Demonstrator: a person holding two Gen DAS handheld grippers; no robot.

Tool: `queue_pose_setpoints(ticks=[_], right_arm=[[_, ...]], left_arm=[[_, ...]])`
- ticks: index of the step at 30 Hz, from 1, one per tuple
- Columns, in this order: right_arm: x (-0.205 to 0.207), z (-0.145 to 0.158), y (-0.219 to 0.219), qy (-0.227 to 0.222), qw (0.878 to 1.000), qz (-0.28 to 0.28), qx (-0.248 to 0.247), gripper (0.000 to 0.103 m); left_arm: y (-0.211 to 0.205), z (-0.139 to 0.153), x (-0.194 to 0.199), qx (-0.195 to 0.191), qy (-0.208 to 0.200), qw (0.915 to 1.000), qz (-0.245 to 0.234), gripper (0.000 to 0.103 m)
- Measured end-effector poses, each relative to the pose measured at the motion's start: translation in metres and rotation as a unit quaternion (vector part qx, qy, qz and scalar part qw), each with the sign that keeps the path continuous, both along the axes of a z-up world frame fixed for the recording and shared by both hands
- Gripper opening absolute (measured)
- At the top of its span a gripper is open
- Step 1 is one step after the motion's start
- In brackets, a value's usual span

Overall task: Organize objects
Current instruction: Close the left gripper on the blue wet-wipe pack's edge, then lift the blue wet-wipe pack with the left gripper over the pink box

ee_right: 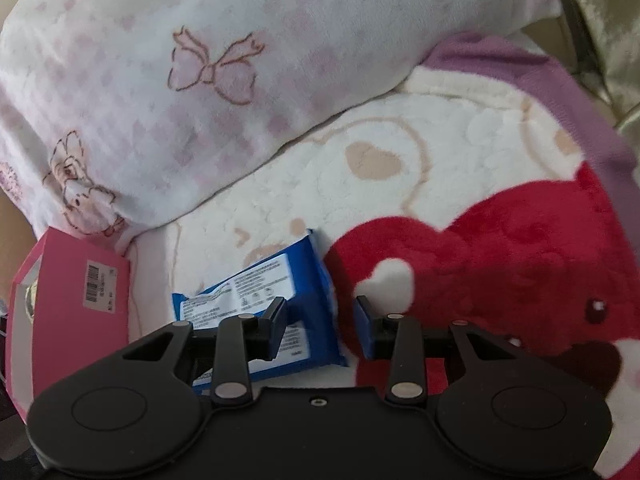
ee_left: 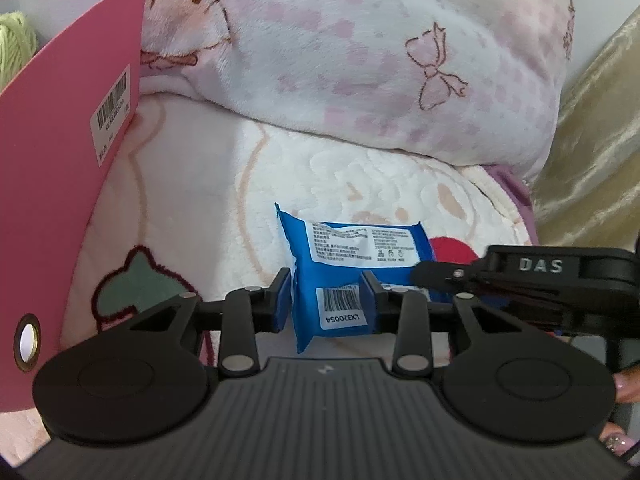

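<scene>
The pink box (ee_left: 60, 184) runs off the left edge, its inside mostly hidden, with only a sliver of green yarn (ee_left: 16, 46) showing. The blue packet (ee_right: 276, 300) slips partly under the right gripper's (ee_right: 320, 326) linkage. Small print on its label is unreadable. Painted fingernails (ee_left: 624, 388) are cut off at the right edge.
</scene>
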State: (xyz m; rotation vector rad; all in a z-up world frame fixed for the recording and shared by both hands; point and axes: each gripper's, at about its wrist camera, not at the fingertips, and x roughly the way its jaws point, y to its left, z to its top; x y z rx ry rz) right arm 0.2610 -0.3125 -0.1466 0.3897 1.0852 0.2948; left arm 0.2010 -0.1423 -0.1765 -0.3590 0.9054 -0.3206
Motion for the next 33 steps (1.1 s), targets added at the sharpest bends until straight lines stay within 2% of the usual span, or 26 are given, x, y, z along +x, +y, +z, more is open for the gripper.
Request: queue_pose_setpoints(ticks=[10,15,18,21,29,33], right_arm=[[-0.018,0.002,0.001,0.022,0.999,0.022,0.015,0.037],[-0.034,0.014,0.003,0.014,0.999,0.051,0.006,0.037],[-0.042,0.021,0.008,0.007,0.998,0.068,0.005,0.037],[-0.048,0.027,0.017,-0.001,0.996,0.089,-0.007,0.037],[-0.068,0.035,0.033,-0.006,0.992,0.123,0.003,0.038],[-0.086,0.043,0.046,-0.022,0.99,0.141,-0.01,0.044]], left_arm=[[-0.01,0.015,-0.019,0.025,0.005,0.9995,-0.019,0.034],[-0.005,0.026,-0.029,0.03,0.006,0.9989,-0.034,0.034],[0.0,0.032,-0.036,0.043,0.009,0.9983,-0.038,0.034],[0.001,0.038,-0.046,0.074,0.004,0.9962,-0.047,0.032],[0.037,0.047,-0.067,0.038,0.015,0.9988,-0.027,0.033],[0.052,0.054,-0.08,0.015,0.009,0.9996,-0.02,0.033]])
